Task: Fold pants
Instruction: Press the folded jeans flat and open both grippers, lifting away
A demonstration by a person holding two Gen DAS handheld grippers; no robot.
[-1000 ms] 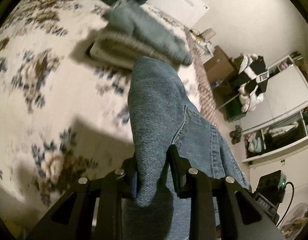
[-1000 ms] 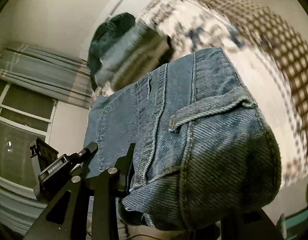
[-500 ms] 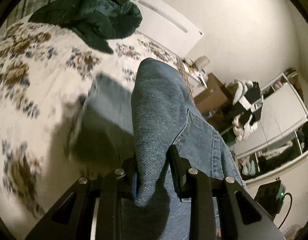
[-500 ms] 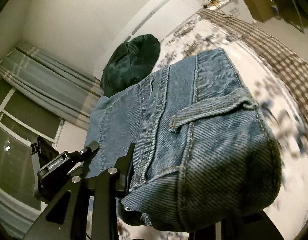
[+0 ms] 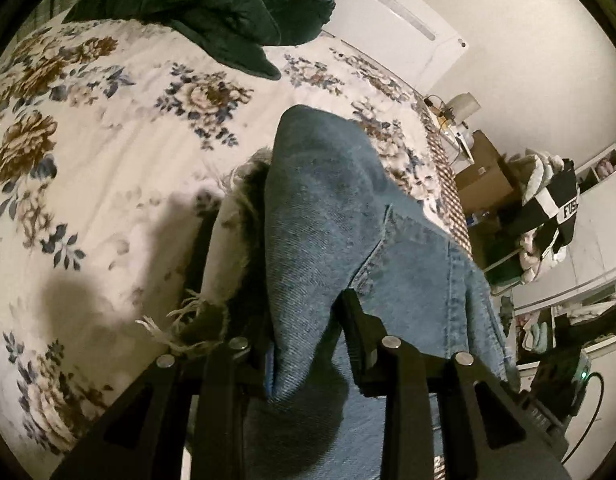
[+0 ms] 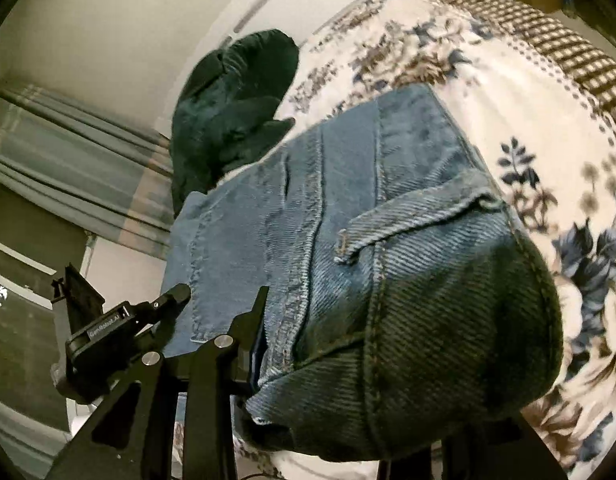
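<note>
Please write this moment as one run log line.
left tool: shut on jeans | right tool: shut on jeans | jeans above floral bedspread

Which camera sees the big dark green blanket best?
The left wrist view: the green blanket spreads wide across the top of the flowery bed, folds clear. The right wrist view shows the same blanket smaller, partly hidden behind the jeans.

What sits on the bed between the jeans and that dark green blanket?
Only bare floral bedspread separates the jeans from the green blanket, seen in the left wrist view.
</note>
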